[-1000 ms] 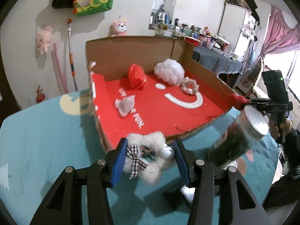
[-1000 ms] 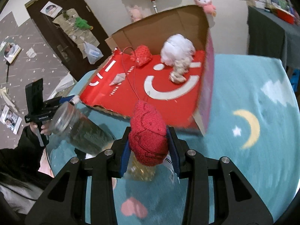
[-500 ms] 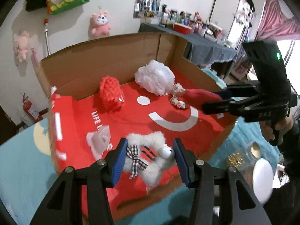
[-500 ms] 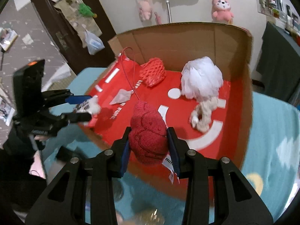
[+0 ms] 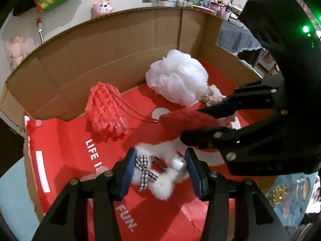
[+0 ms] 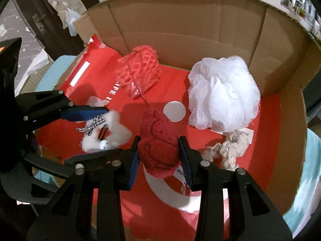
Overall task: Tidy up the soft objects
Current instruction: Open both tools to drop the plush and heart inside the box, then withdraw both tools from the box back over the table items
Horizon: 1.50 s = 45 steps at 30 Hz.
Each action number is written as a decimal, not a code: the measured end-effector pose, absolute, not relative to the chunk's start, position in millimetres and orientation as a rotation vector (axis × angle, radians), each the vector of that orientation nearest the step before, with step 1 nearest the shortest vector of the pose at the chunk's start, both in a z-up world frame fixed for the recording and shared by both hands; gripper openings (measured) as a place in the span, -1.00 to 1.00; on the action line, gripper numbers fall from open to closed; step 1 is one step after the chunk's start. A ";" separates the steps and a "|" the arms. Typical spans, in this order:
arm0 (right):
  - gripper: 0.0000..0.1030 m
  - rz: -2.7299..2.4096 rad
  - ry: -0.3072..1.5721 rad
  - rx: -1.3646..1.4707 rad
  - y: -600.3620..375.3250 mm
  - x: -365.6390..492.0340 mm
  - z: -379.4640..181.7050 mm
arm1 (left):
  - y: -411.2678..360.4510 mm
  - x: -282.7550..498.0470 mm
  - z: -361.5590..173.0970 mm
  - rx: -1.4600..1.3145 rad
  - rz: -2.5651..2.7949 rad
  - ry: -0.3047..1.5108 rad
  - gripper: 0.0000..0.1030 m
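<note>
Cardboard box holds white loofah, pink mesh pouf, cream scrunchie

The left gripper reaches forward and slightly down, its blue-padded fingers closed against the sides of a white plush toy. The right gripper comes in from the right side, crossing in front of the left one, its jaws clamped on a dark red plush. Both black frames sit close together, the right one seemingly a little higher, though the fisheye makes that hard to judge.
</note>
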State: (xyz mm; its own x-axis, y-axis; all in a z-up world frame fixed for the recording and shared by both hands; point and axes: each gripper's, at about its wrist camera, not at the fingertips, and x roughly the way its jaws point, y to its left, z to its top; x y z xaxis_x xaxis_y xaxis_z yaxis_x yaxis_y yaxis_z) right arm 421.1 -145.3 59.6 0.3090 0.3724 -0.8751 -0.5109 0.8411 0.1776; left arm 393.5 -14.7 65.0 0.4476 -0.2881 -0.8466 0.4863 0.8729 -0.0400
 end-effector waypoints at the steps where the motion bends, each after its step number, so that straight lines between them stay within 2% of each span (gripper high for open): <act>1: -0.31 0.585 1.122 -0.134 -145.1 424.2 57.1 | -13.6 395.7 63.0 0.219 -0.476 1.000 0.01; 10: -0.28 0.558 1.156 -0.097 -149.2 438.0 47.0 | -5.3 402.8 44.0 0.214 -0.437 1.016 0.02; 23: -0.26 0.548 1.167 -0.096 -141.7 439.4 43.0 | -3.9 404.0 44.4 0.213 -0.434 1.011 0.04; 25: -0.19 0.548 1.169 -0.089 -142.1 439.6 43.0 | -4.6 404.8 45.0 0.218 -0.433 1.008 0.06; 27: -0.01 0.548 1.164 -0.087 -141.4 439.4 44.2 | -4.9 404.3 45.2 0.216 -0.428 1.006 0.08; 29: 0.01 0.544 1.157 -0.086 -142.0 438.6 46.1 | -7.0 401.6 45.9 0.211 -0.425 1.005 0.10; 31: 0.01 0.544 1.152 -0.076 -142.6 437.6 48.8 | -4.5 398.0 48.0 0.206 -0.417 1.002 0.17; 35: 0.01 0.537 1.144 -0.064 -143.1 435.0 54.8 | 4.7 388.1 56.5 0.198 -0.384 0.983 0.45; 39: 0.09 0.526 1.118 -0.054 -148.4 422.5 70.1 | 15.4 373.8 70.6 0.172 -0.356 0.960 0.47; 41: 0.11 0.522 1.100 -0.048 -151.9 413.7 79.9 | 19.4 364.4 80.8 0.148 -0.349 0.942 0.55; 45: 0.27 0.510 1.047 -0.035 -162.4 389.4 106.3 | 31.9 335.1 111.2 0.092 -0.337 0.866 0.68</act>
State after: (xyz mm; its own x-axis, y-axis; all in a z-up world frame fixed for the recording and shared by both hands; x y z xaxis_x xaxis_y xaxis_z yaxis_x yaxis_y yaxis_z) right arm 389.4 -162.4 106.3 0.3946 0.3863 -0.8337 -0.4186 0.8833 0.2112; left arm 335.1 31.9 111.2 0.5987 -0.2526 -0.7601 0.3270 0.9434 -0.0560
